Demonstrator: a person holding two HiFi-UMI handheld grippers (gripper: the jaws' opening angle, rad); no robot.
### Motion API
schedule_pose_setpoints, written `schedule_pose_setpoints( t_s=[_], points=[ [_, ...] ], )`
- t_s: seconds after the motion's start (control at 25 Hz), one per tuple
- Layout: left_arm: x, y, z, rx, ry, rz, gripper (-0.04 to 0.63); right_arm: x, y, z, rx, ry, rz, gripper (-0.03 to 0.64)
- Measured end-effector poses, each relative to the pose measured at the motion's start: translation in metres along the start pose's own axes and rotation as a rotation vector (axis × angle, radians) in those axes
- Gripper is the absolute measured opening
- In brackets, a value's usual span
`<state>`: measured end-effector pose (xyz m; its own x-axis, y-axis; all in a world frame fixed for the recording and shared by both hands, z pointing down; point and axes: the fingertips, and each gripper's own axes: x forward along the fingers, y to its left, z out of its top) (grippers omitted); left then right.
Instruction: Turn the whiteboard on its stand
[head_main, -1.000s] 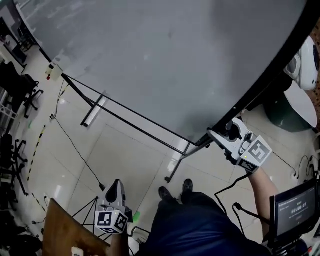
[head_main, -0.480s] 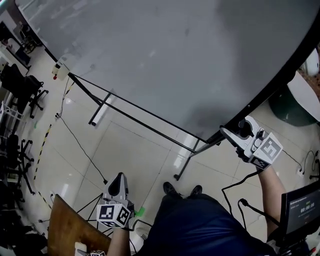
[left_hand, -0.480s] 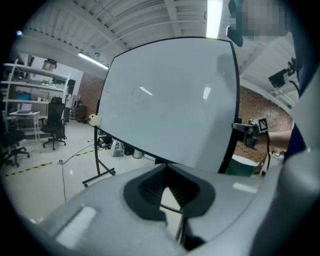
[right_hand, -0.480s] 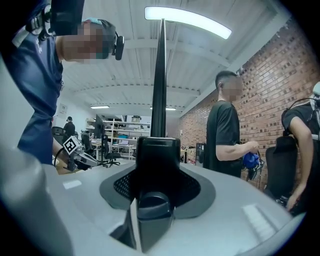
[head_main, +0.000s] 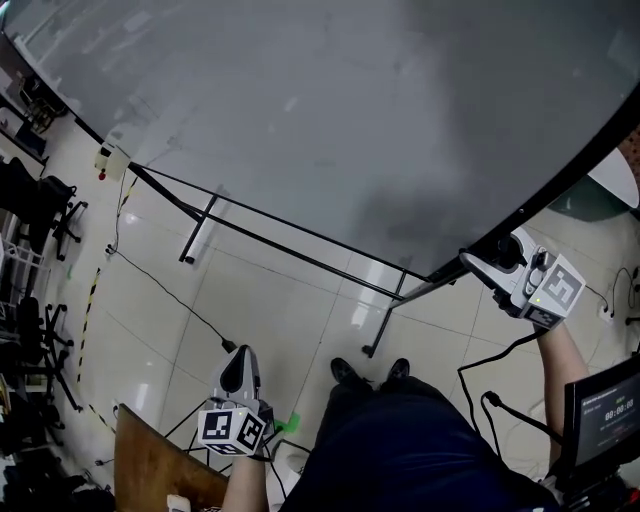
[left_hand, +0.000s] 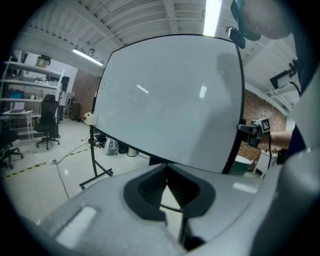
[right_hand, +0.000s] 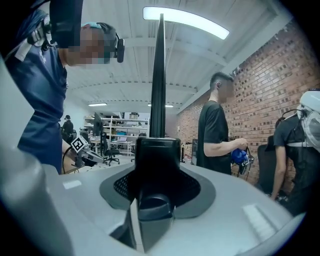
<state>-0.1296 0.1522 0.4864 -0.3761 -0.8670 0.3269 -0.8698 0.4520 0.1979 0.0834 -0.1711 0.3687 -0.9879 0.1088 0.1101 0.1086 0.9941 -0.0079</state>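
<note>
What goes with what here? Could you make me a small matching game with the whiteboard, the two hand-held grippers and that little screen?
Things:
1. whiteboard
2. left gripper
3. right gripper
4. monitor

States or places:
A. clamped on the board's black edge
B. jaws together, nothing between them, held low and apart from the board
C. lit, by the person's right arm
D. pale grey face, carried on a black stand

Pairs: 1-D, 2-B, 3-A, 4-C
</note>
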Motion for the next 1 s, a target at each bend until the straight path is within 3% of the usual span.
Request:
schedule_pose_setpoints(
  t_s=[0.4,1.0],
  points=[
    [0.004,0.015,0.000,0.020,0.031,-0.057,0.005,-0.019,-0.015,-0.006,-0.024,0.043,-0.040,0.172],
    [0.021,0.047,0.020,0.111,0.031,-0.069,0.006,-0.010,-0.016,-0.003,-0.004,-0.023,-0.098,0.173]
  ],
)
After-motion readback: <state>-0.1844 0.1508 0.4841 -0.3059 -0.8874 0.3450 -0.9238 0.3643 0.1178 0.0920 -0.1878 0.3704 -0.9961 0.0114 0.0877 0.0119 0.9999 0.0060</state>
